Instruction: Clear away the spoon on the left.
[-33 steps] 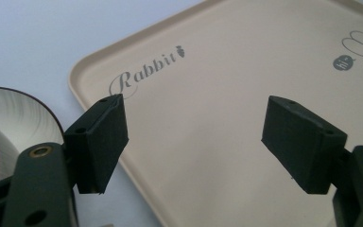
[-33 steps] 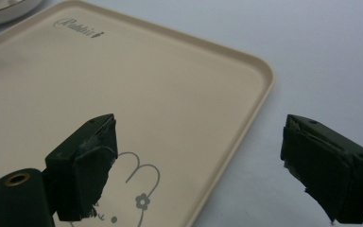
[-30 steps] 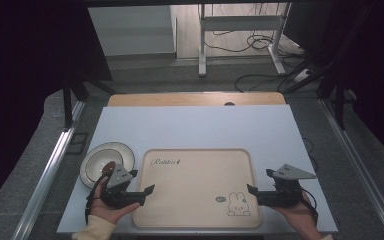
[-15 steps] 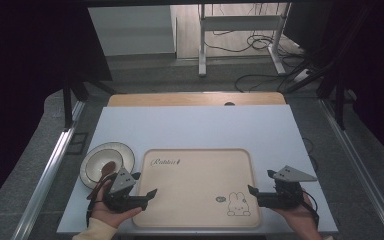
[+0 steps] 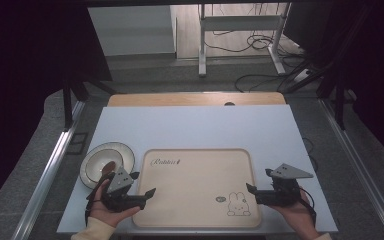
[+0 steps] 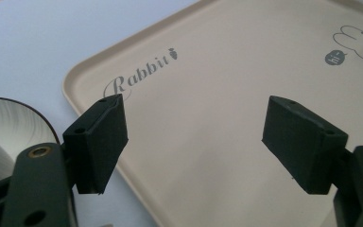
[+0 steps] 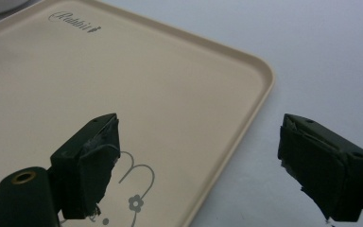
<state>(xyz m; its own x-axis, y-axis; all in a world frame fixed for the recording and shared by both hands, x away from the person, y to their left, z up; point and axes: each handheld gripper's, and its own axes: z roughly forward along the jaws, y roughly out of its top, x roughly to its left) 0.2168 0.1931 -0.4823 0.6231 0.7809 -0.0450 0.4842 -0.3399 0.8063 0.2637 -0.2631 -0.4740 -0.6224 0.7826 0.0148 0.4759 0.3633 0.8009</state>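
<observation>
A beige tray [image 5: 195, 175] printed with "Rabbit" and a small rabbit drawing lies near the front of the white table [image 5: 195, 125]. My left gripper [image 5: 144, 183] is open at the tray's front left corner, its jaws reaching over the rim. In the left gripper view the left gripper [image 6: 194, 137] has nothing between its jaws, only the tray [image 6: 227, 71] beneath. My right gripper [image 5: 259, 180] is open at the tray's right edge. In the right gripper view the right gripper [image 7: 196, 161] straddles the rim of the tray [image 7: 123, 80].
A pale round plate [image 5: 102, 161] with a dark rim sits left of the tray, with something brown in it, and its edge also shows as the plate [image 6: 9, 127] beside the left jaw. A wooden board [image 5: 195, 99] runs along the table's far edge. Cables lie on the floor beyond.
My left gripper has slid a little to the right, from beside the plate onto the tray's corner. The right gripper has barely shifted.
</observation>
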